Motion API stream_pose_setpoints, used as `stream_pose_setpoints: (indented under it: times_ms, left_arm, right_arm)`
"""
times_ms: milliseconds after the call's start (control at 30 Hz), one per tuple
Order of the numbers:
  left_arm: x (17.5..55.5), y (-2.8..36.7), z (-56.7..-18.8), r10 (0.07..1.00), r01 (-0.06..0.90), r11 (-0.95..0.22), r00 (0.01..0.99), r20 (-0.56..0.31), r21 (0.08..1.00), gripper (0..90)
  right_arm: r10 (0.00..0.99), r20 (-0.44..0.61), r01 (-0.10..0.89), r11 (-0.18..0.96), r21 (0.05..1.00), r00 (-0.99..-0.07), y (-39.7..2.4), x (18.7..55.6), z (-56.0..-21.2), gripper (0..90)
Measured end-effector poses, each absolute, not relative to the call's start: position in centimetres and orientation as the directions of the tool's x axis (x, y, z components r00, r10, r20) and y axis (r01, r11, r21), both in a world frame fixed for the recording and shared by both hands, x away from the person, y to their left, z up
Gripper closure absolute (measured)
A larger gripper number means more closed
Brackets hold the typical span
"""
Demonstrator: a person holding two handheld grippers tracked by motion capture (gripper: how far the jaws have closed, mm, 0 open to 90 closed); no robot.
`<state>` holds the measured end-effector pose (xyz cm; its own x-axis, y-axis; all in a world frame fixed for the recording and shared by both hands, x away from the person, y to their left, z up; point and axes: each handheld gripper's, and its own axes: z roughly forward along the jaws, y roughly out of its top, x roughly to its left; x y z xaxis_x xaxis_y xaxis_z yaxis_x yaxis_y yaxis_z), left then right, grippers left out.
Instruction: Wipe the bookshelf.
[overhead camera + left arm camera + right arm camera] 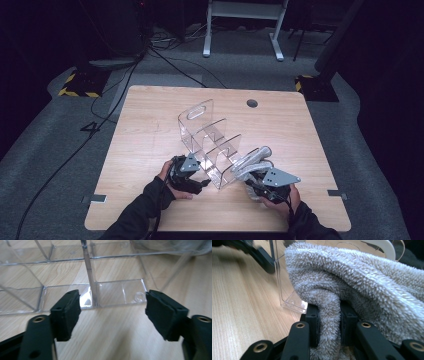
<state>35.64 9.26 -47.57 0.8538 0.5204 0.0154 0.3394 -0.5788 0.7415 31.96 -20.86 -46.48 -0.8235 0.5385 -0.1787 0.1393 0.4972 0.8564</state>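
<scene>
The fleecy towel (362, 285) is pinched in the right gripper (329, 322) at the near end of the clear acrylic rack (210, 137). The left gripper (112, 312), jaws apart and empty, faces the rack's base on the worktop (150, 125).

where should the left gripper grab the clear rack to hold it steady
Best bet is the upright divider edge of the clear acrylic rack, approached level from the near open end. It is a thin vertical sheet standing right between the open left gripper, whose jaws already straddle it. The right gripper is shut on the fluffy towel at the rack's other side.
</scene>
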Motion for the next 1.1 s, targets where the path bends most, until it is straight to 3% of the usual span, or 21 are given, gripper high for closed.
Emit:
stream_pose_setpoints:
  times_ms: [200,233,333,433,667,833,933,1100]
  left_arm:
    - [36.3,8.2,-48.3,0.537,0.332,-0.569,0.843,0.035,0.752,57.3]
    - [36.4,8.1,-48.4,0.539,0.329,-0.574,0.841,0.044,0.749,57.3]
    - [36.4,7.9,-48.4,0.544,0.315,-0.581,0.836,0.07,0.75,68.2]
    - [36.3,7.7,-48.4,0.533,0.311,-0.582,0.843,0.065,0.751,69.8]
    - [35.0,6.4,-47.8,0.498,0.286,-0.571,0.866,0.047,0.77,62.7]
    - [34.0,5.4,-47.2,0.403,0.231,-0.622,0.914,0.054,0.748,56.5]
    - [33.4,5.9,-46.7,0.411,0.229,-0.638,0.909,0.073,0.735,49.4]
    - [32.9,9.4,-46.3,0.507,0.282,-0.627,0.855,0.106,0.726,36.4]
  right_arm:
    - [0.545,-0.182,0.138,0.494,0.858,-0.819,-21.0,32.0,-46.4,74.0]
    - [0.55,-0.182,0.138,0.49,0.861,-0.815,-21.1,32.1,-46.4,74.0]
    - [0.562,-0.187,0.136,0.483,0.865,-0.806,-21.3,32.3,-46.1,74.0]
    - [0.572,-0.182,0.142,0.475,0.868,-0.8,-21.6,32.5,-45.9,74.0]
    - [0.61,-0.167,0.178,0.464,0.868,-0.775,-23.0,33.3,-45.9,73.8]
    - [0.678,-0.138,0.229,0.422,0.877,-0.722,-25.1,34.7,-45.9,73.9]
    - [0.693,-0.11,0.256,0.403,0.879,-0.713,-26.1,35.1,-46.0,74.0]
    - [0.68,-0.081,0.276,0.4,0.874,-0.729,-26.7,34.4,-46.3,73.9]
